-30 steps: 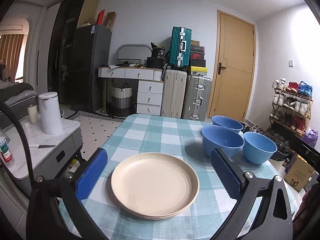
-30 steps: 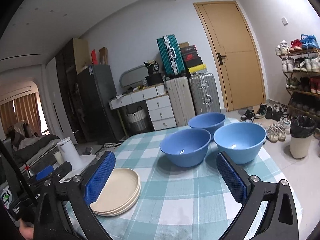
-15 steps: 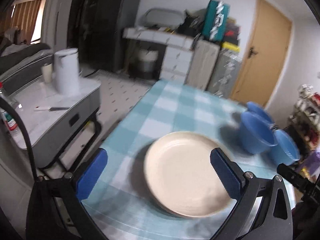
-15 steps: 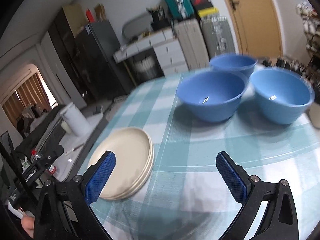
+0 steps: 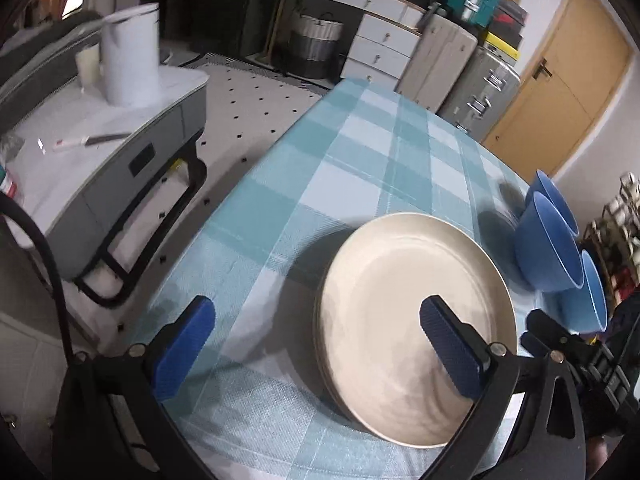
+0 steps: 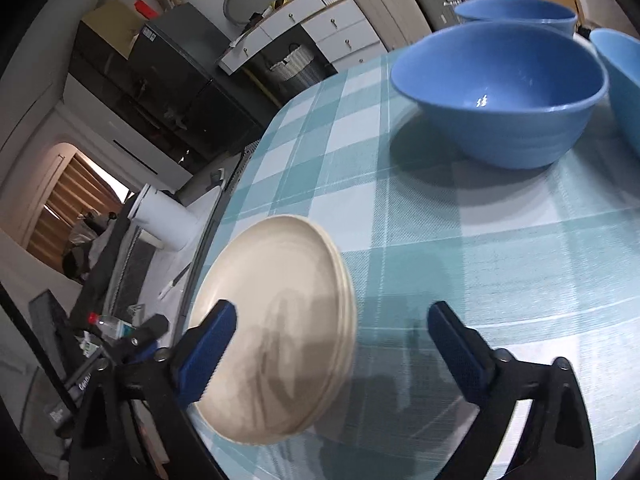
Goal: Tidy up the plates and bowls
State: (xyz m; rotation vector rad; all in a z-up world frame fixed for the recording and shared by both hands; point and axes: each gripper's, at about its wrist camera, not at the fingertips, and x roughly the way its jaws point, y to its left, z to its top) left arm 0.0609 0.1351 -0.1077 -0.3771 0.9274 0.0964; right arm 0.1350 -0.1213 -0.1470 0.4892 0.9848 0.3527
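A stack of round cream plates (image 5: 416, 320) lies on the bench's teal-and-white checked cloth (image 5: 360, 168), with three round blue bowls (image 6: 500, 92) clustered near it toward two o'clock. The left tongs (image 5: 316, 344) gape wide, holding nothing, straddling the stack's nine-o'clock rim. The right tongs (image 6: 332, 344), wide apart and empty, have just been closing slightly, straddling the stack's three-o'clock rim without touching it.

Wooden door (image 5: 560, 92) closed, pale wall beside it. Suitcases (image 5: 476, 76) lined along wall, next to white drawer unit (image 5: 376, 44). Floor light, black-dotted (image 5: 256, 92). Grey side cabinet (image 5: 120, 148) bears white cylindrical container (image 5: 130, 54). Curtained arched opening (image 6: 64, 204), daylight behind.
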